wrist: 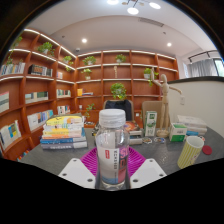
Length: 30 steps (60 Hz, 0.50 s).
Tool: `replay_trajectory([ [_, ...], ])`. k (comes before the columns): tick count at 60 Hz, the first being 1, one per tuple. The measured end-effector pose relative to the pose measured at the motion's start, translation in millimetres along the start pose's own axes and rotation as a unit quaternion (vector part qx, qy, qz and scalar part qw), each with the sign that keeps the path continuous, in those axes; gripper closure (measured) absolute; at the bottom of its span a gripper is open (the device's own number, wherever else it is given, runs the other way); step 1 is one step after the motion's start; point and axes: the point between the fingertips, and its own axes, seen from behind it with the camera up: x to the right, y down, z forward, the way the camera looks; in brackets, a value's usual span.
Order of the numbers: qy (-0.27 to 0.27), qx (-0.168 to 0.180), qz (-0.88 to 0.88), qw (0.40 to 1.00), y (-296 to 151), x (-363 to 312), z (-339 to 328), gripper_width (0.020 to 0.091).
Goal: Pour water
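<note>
Magenta pads frame what I hold: my tongs are clamped on a clear plastic bottle, both fingers pressing its lower body from either side. The bottle stands upright between them, its long axis vertical, white cap on top, and it fills the middle of my view. A label with red print wraps its waist; I cannot read the writing or make out a brand.

The relation that matters: the cup, a pale yellow ribbed one, stands on the grey table ahead and to the right of the bottle, well apart from it. By my judgement the pour calls for carrying the bottle rightward and forward to it, then tipping the neck over its rim. The cap looks to be on, which would block any water.

Further out, a stack of books lies to the left, small boxes and a wooden mannequin to the right, with orange shelves behind.
</note>
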Motion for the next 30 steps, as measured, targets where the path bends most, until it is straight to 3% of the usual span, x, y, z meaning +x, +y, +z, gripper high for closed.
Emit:
replay_trajectory([
  [25, 0.006, -0.036, 0.065, 0.997, 0, 14, 1, 0.0742],
  [30, 0.002, -0.015, 0.163, 0.987, -15, 33, -7, 0.0742],
])
